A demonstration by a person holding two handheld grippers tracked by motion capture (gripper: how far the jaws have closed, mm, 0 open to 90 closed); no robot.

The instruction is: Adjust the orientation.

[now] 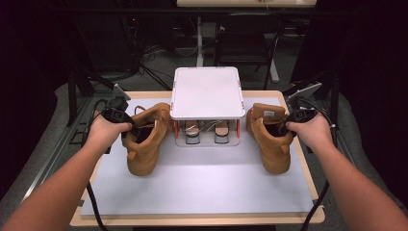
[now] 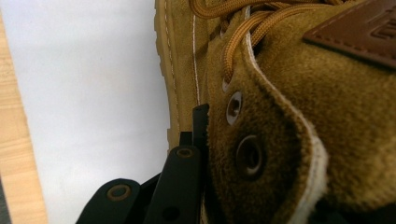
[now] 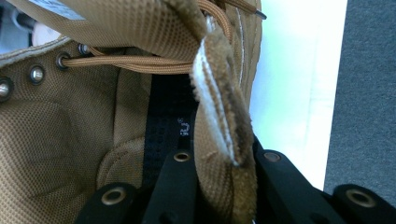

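Two tan suede lace-up boots stand apart on the pale mat (image 1: 202, 185). The left boot (image 1: 144, 144) has its toe toward me, and my left gripper (image 1: 129, 129) is shut on the outer side of its ankle collar. Close up, one black jaw of that left gripper (image 2: 208, 123) lies against the collar (image 2: 280, 140) by the eyelets; the other jaw is hidden inside. My right gripper (image 1: 285, 128) is shut on the right boot (image 1: 272, 142). In its own view the right gripper (image 3: 219, 147) pinches the collar edge (image 3: 219, 107).
A white two-level shoe rack (image 1: 207, 91) stands at the back middle between the boots, with a pair of shoes (image 1: 207, 131) on its lower level. The mat lies on a wooden table (image 1: 192, 221). Dark floor and stands surround it.
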